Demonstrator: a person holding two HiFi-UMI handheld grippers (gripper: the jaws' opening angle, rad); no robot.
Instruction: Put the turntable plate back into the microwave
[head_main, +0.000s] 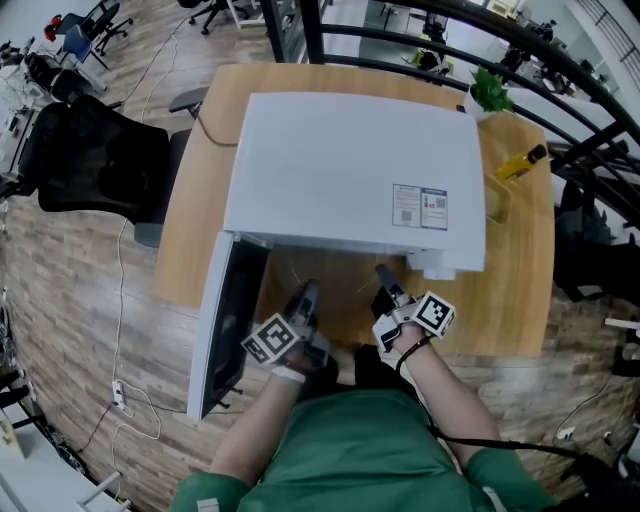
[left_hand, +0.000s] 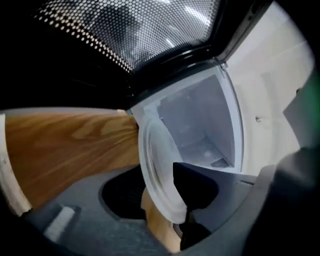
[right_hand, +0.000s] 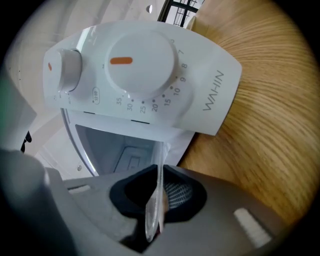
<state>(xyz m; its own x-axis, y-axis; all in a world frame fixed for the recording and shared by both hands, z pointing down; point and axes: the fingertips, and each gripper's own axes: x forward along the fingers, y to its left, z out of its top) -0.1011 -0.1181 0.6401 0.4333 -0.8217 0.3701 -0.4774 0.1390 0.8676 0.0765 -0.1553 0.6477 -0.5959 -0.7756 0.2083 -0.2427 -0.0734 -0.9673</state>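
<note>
In front of the microwave (head_main: 350, 170) mouth, the left gripper (head_main: 306, 296) is standing wide, its jaws loose around the plate (left_hand: 156, 170). The right gripper (head_main: 385, 280) is pinching the rim, probably steadying the plate for sliding inside.
</note>
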